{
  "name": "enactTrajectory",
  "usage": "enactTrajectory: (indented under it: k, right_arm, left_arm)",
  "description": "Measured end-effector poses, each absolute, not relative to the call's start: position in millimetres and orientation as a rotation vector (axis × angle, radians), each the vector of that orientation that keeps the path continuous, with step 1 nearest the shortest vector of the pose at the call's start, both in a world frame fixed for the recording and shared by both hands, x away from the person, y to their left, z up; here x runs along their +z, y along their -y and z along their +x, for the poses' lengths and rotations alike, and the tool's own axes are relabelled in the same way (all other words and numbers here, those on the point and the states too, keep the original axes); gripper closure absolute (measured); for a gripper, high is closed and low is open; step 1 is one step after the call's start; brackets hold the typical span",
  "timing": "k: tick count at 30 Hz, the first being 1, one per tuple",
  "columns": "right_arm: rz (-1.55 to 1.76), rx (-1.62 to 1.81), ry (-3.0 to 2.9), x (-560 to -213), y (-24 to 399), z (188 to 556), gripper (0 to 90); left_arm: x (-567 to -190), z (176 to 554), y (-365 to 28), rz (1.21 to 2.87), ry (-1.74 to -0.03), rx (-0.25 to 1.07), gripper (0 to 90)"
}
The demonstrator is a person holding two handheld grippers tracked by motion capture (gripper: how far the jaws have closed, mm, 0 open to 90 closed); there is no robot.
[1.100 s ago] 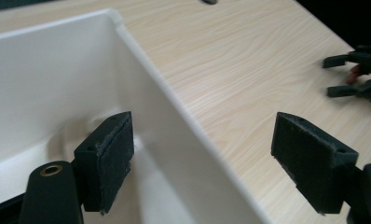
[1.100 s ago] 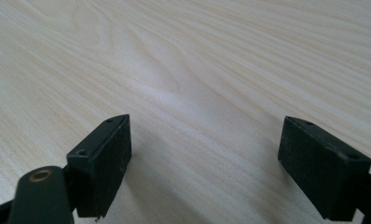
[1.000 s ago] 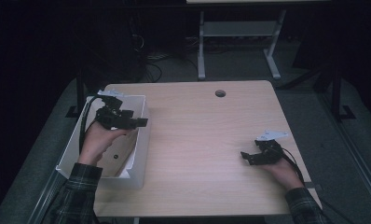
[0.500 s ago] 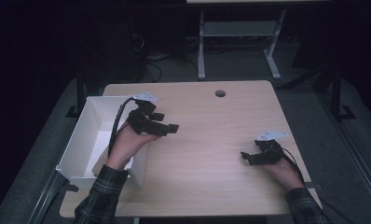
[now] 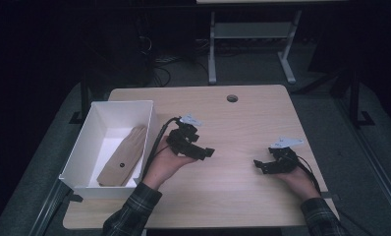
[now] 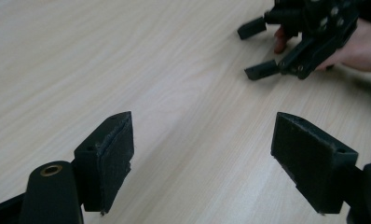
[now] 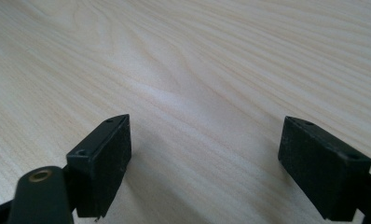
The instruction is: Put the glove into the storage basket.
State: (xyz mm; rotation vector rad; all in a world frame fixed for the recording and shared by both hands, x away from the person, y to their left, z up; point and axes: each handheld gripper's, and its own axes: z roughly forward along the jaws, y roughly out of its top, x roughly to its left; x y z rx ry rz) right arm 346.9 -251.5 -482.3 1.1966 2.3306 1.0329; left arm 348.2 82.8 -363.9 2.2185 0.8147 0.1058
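Sock | in white box, lower end cut off by wall

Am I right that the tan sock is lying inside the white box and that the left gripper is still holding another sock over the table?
Not quite. The tan sock does lie inside the white box, but the left gripper holds nothing: the left gripper view shows its jaws open over bare table.

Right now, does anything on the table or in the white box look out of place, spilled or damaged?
Nothing stands out. The tan cloth item lies flat inside the white rectangular box at the wooden table's left edge. Both the left gripper and the right gripper are open and empty.
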Motion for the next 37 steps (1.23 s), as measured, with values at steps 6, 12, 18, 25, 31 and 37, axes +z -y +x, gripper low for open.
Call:
enactTrajectory:
  k: [6,12,18,25,31,37]
  right_arm:
    - [1.196,1.032,-2.331,-482.3,251.5,347.0,16.8]
    - [1.195,1.032,-2.331,-482.3,251.5,347.0,16.7]
    - [1.195,1.032,-2.331,-482.3,251.5,347.0,16.8]
    - [1.195,1.033,-2.330,-482.4,251.4,347.0,16.8]
    - [1.195,1.032,-2.331,-482.3,251.5,347.0,16.8]
    - [1.198,1.034,-2.329,-482.4,251.3,346.8,16.7]
  left_arm:
    - [-394.5,343.7,-69.7,2.251,-0.792,0.108,20.1]
    - [-424.1,342.6,-64.3,2.290,-0.769,0.118,19.9]
    - [-447.6,344.9,-66.3,2.320,-0.766,0.134,19.3]
    - [-460.9,345.3,-68.6,2.329,-0.766,0.155,18.0]
    - [-465.5,343.9,-68.6,2.339,-0.760,0.171,17.4]
    - [-466.7,342.4,-70.1,2.368,-0.714,0.198,14.8]
